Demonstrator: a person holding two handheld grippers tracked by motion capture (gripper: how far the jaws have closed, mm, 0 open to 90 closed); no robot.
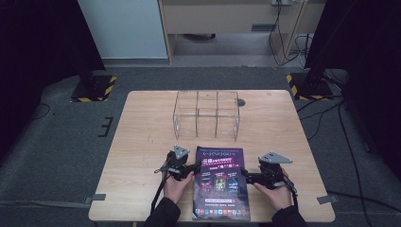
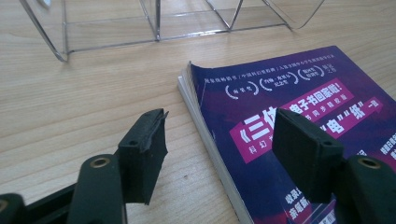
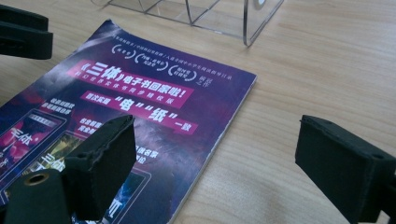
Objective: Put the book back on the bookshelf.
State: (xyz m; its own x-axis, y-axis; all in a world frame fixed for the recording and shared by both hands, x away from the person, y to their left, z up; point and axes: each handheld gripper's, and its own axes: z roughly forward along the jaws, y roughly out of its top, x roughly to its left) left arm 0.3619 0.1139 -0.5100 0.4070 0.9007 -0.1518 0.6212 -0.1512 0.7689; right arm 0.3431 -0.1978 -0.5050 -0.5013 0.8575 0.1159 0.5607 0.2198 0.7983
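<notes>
Here our left gripper [image 2: 219, 140] has its jaws spread, straddling the left edge of the purple book [image 2: 299, 121]; our right gripper [image 3: 215, 163] is spread likewise over the book's right edge, pinching nothing. The book lies flat at the near edge of the desk [image 1: 142, 142], cover up, between our hands. Its cover carries white Chinese print, including "三体". Towards the desk's far edge stands a clear acrylic organiser [image 1: 206, 113] with compartments. The desk is pale wood grain; around it lie grey carpet [image 1: 61, 156], black curtains and trailing cables.
</notes>
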